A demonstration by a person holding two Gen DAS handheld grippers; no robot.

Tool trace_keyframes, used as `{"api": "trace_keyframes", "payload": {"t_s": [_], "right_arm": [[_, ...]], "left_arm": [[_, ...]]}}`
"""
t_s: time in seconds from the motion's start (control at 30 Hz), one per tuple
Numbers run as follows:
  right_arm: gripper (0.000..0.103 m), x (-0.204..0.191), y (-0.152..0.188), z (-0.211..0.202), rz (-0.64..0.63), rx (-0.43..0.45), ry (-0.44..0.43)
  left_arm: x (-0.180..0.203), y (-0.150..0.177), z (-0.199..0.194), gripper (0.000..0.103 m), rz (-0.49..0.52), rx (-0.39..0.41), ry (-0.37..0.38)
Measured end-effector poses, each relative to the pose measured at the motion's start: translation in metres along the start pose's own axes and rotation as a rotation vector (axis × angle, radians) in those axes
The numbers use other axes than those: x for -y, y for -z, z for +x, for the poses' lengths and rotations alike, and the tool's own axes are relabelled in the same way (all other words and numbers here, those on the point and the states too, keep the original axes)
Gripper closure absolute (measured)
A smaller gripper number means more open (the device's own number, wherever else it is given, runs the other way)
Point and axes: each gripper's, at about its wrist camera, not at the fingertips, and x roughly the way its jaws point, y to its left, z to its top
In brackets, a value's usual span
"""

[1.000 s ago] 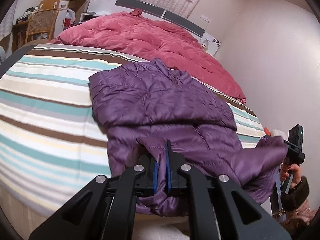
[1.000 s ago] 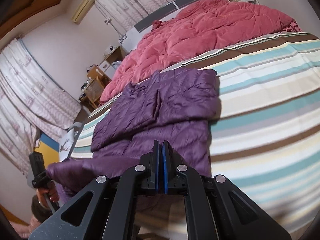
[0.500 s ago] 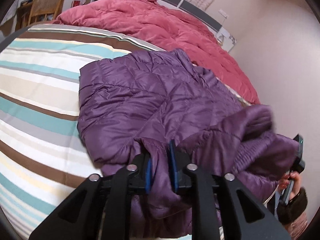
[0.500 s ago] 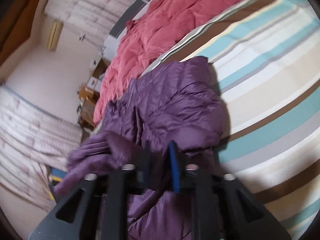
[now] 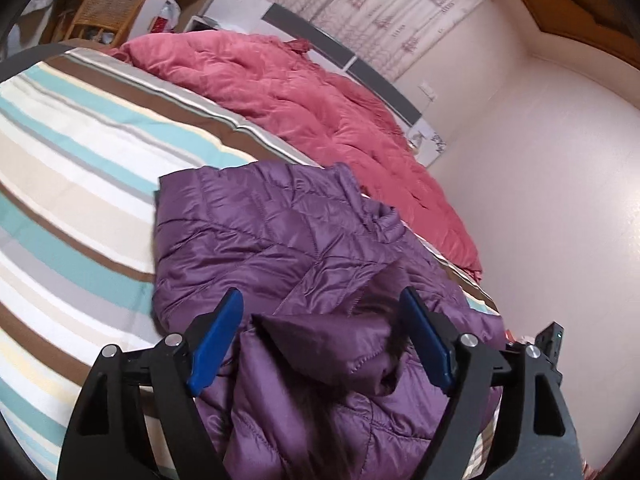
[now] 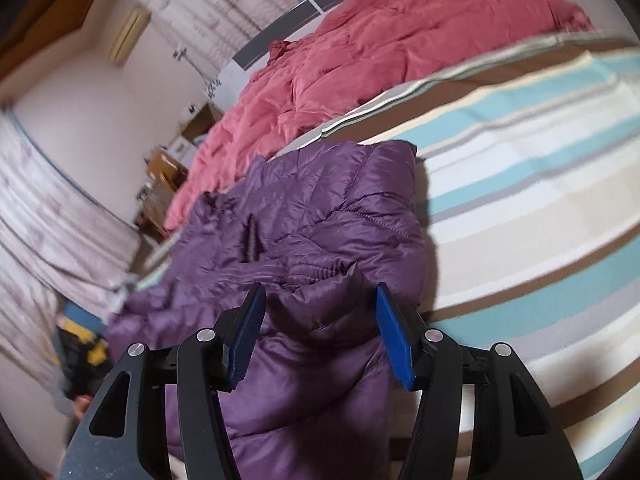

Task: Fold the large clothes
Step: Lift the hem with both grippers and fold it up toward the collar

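Striped in teal, cream, grey and brown, the bed cover (image 5: 80, 184) spreads over most of the bed and carries everything else. At the head end, against the grey-and-white headboard (image 5: 320, 36), a pink quilted duvet (image 5: 304, 92) lies bunched across the bed's width. Pale patterned curtains (image 5: 360, 4) hang behind it.

On the striped cover, at the foot end and close to one side edge of the bed, lies the purple quilted jacket (image 5: 272, 232). It is folded over on itself, with an upper layer resting on the lower one and its far edge just short of the duvet. In the right wrist view the same jacket (image 6: 320, 216) shows a gathered cuff lying across its middle and a puffy fold of fabric bulging up nearest the camera.

The left gripper (image 5: 322, 336) hangs over the near part of the jacket. Its jaws are opening, already wide, and a loose flap of purple fabric lies between the blue fingers (image 5: 218, 344) without either pad pressing on it. The right gripper (image 6: 320, 334) is over the jacket's near fold, its jaws also opening; the bulge of fabric sits between its blue fingers (image 6: 394, 336), free of both pads.

A wicker chair (image 5: 108, 8) and small furniture stand beyond the head corner of the bed.
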Motion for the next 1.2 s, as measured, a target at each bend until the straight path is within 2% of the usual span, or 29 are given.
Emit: {"api": "trace_keyframes", "payload": {"t_s": [0.13,0.17,0.23,0.37,0.4,0.43,0.47,0.53,0.63,0.73,0.9,1.0,1.2], "right_arm": [[0.049,-0.009,-0.001,0.01,-0.116,-0.002,0.065],[0.06,-0.013,-0.001,0.013,-0.154,-0.005,0.081],[0.065,-0.019,0.0,0.018,-0.217,-0.016,0.109],[0.076,-0.021,-0.001,0.021,-0.242,-0.017,0.113],[0.077,-0.021,-0.002,0.022,-0.237,-0.017,0.111],[0.08,-0.019,-0.002,0.022,-0.231,-0.016,0.106],[0.083,-0.018,-0.002,0.02,-0.227,-0.013,0.102],[0.085,-0.021,-0.002,0.016,-0.227,0.003,0.102],[0.086,-0.026,-0.008,-0.001,-0.211,0.051,0.087],[0.086,-0.031,-0.021,-0.018,-0.201,0.094,0.058],[0.088,-0.05,-0.045,-0.022,-0.211,0.117,0.052],[0.089,-0.059,-0.063,-0.014,-0.21,0.127,0.063],[0.089,-0.069,-0.099,0.024,-0.189,0.127,0.104]], "left_arm": [[0.008,-0.002,0.003,0.015,0.062,0.005,0.016],[0.01,-0.001,0.004,0.015,0.072,0.007,0.019],[0.012,-0.002,0.005,0.012,0.095,0.007,0.02],[0.014,-0.002,0.02,0.015,0.128,-0.032,-0.049],[0.014,-0.003,0.024,0.027,0.13,-0.043,-0.062],[0.015,-0.003,0.028,0.042,0.134,-0.057,-0.073],[0.016,-0.003,0.032,0.05,0.138,-0.074,-0.092],[0.017,-0.003,0.034,0.08,0.15,-0.096,-0.122],[0.021,-0.008,0.022,0.089,0.143,-0.075,-0.128],[0.028,-0.019,0.007,0.091,0.143,-0.033,-0.117],[0.049,-0.044,-0.001,0.093,0.194,0.018,-0.127],[0.053,-0.059,0.007,0.093,0.201,0.031,-0.164],[0.047,-0.085,0.04,0.094,0.15,0.051,-0.245]]}}
